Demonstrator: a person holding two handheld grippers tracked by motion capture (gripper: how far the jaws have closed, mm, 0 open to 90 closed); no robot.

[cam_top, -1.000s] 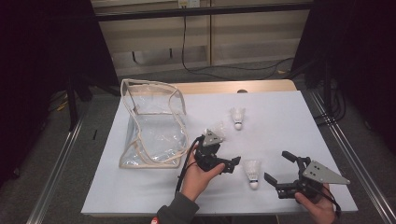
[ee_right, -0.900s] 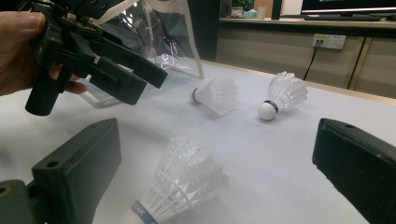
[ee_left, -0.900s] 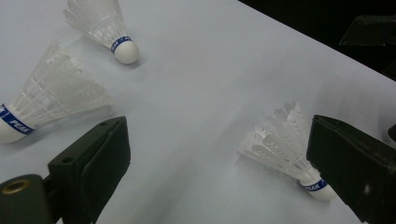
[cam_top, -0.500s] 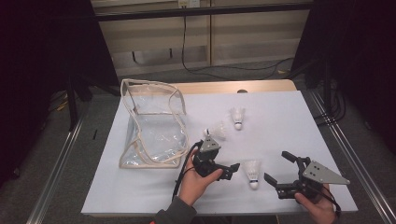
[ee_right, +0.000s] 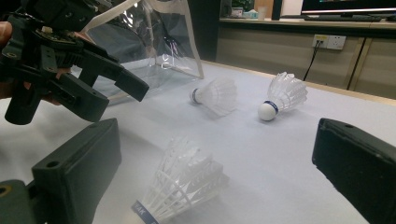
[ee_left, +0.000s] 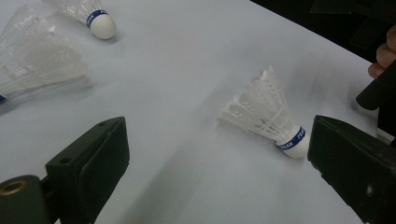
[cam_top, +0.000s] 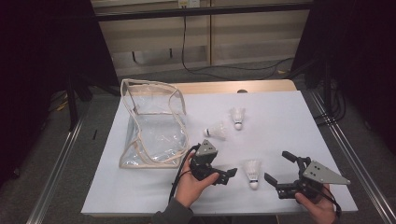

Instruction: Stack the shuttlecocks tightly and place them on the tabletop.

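From the high view, three white feathered shuttlecocks lie on the white tabletop [cam_top: 289, 121]. The nearest shuttlecock [cam_top: 252, 171] rests between the left gripper [cam_top: 223, 175] and the right gripper [cam_top: 280, 169], both of which stand with jaws spread and nothing held. A second shuttlecock [cam_top: 215, 131] lies on its side near the clear plastic zip bag with cream trim [cam_top: 152, 126], and a third [cam_top: 237, 115] sits farther back. The bag stands open at the table's left.

In the left gripper view, the nearest shuttlecock [ee_left: 267, 113] lies tilted on its skirt, its white cork tip with a blue band close to the right-hand jaw; whether they touch is hard to tell. The jaws are wide apart.

In the right gripper view, the same shuttlecock [ee_right: 182, 186] lies low between the parted jaws, slightly blurred, with the left gripper [ee_right: 100, 86] beyond it.

By my judgement a shuttlecock is very light and rolls easily; its feather skirt is thin and would crush under a firm squeeze. The rounded cork base, at the banded collar, looks the sounder place to grip, gently.
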